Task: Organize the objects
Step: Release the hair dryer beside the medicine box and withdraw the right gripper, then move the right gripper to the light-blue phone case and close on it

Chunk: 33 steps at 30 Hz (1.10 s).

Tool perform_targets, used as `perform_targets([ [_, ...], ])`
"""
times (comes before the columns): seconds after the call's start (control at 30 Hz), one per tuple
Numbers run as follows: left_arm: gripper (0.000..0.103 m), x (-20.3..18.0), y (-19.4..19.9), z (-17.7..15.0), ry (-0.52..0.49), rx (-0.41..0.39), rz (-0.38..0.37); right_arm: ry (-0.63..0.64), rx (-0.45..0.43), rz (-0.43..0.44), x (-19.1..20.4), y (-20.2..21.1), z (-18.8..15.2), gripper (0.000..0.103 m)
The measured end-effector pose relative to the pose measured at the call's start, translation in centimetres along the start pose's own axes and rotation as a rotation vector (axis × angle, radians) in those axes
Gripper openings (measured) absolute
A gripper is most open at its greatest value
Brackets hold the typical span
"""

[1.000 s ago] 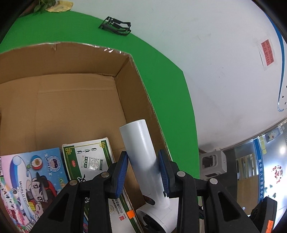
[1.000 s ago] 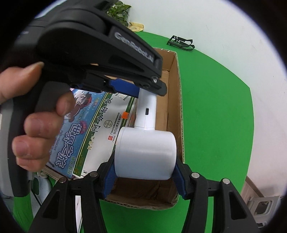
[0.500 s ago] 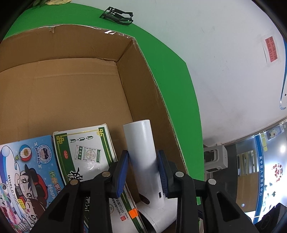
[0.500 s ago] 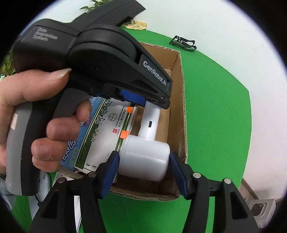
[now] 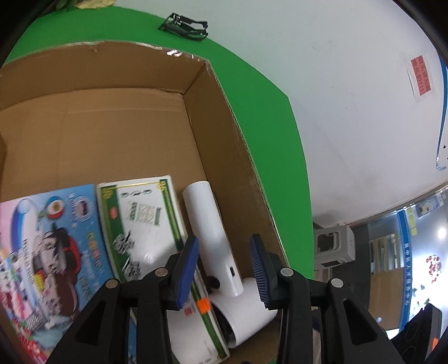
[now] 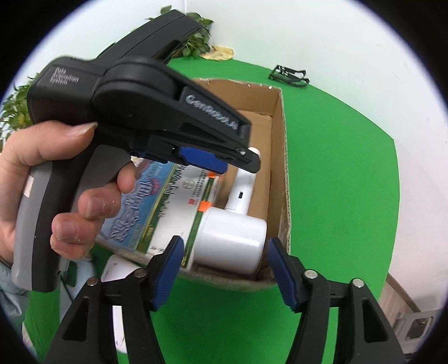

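Looking along two black plastic grippers with ribbed blue pads, both angled steeply down into an open brown corrugated cardboard box (image 5: 229, 140) on a green mat (image 6: 336, 182). The left gripper (image 5: 225, 268) straddles the smooth tubular handle of a white hair-dryer-shaped device (image 5: 212, 232); its jaws are opening and the pads stand clear on either side. The right gripper (image 6: 224, 268), nearer the box's end wall, is also opening, its pads apart around the device's fat cylindrical barrel (image 6: 232, 240) without pressing it. The device lies in the box along the right wall, barrel toward the near end. Just beside it lies a flat glossy white box with green borders (image 5: 140, 232), then a blue cartoon-printed box (image 5: 53, 246). In the right view a person's hand (image 6: 56, 179) wraps the left gripper's grey handle, blocking much of the box's interior. Farther off, a black wire-frame holder (image 5: 184, 26) sits at the mat's edge, and leafy plants (image 6: 196, 42) stand against a white wall.
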<state>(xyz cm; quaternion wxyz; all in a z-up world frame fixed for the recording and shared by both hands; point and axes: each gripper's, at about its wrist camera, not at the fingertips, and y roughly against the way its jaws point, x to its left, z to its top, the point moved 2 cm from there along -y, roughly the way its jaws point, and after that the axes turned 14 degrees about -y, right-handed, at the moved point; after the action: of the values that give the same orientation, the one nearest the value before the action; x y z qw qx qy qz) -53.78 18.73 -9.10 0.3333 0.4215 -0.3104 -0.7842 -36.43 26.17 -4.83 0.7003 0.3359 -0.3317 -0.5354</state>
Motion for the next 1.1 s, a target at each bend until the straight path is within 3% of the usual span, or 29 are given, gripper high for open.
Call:
perform_targets([
  [0.03,0.039,-0.4,0.8,-0.4,-0.013,-0.009,0.014,0.004,-0.009,0.012,-0.2,0.3,0.2,0.072],
  [0.07,0.043,-0.8,2.1,-0.8,-0.029,-0.027,0.037,0.007,-0.022,0.013,-0.2,0.9,-0.1,0.086],
  [0.13,0.048,-1.5,4.8,-1.8,-0.059,-0.082,0.093,0.012,-0.063,-0.013,-0.3,2.5,-0.9,0.089],
  [0.2,0.063,-3.4,8.0,-2.8,-0.105,-0.157,0.165,0.005,-0.101,-0.008,-0.4,3.9,-1.5,0.096],
  [0.27,0.077,-5.2,11.9,-4.6,-0.153,-0.262,0.290,-0.012,-0.157,-0.009,-0.6,5.4,-2.3,0.103],
  [0.3,0.084,-6.5,14.1,-6.0,-0.187,-0.339,0.353,-0.015,-0.201,-0.026,-0.5,6.5,-2.9,0.102],
  [0.4,0.098,-9.3,18.5,-9.6,-0.249,-0.475,0.482,-0.031,-0.261,-0.028,-0.4,8.1,-4.9,0.102],
  [0.47,0.100,-11.0,21.2,-12.7,-0.282,-0.552,0.587,-0.039,-0.283,-0.012,0.3,8.9,-6.0,0.102],
  [0.57,0.102,-12.5,25.2,-17.9,-0.294,-0.621,0.720,-0.067,-0.288,0.033,1.0,10.5,-8.0,0.102],
  [0.67,0.102,-11.9,28.0,-22.2,-0.274,-0.644,0.806,-0.106,-0.289,0.110,1.9,11.6,-10.3,0.102],
  [0.77,0.102,-11.2,28.9,-26.1,-0.218,-0.631,0.829,-0.099,-0.278,0.150,3.5,11.3,-12.7,0.102],
  [0.93,0.102,-8.8,27.4,-30.8,-0.133,-0.556,0.774,-0.062,-0.214,0.163,6.6,10.1,-16.1,0.102],
  [1.0,0.102,-8.3,26.8,-31.7,-0.125,-0.554,0.729,-0.043,-0.220,0.173,7.8,9.8,-16.7,0.102],
  [1.1,0.102,-7.9,25.6,-32.3,-0.122,-0.546,0.722,0.004,-0.264,0.179,9.2,10.3,-17.6,0.102],
])
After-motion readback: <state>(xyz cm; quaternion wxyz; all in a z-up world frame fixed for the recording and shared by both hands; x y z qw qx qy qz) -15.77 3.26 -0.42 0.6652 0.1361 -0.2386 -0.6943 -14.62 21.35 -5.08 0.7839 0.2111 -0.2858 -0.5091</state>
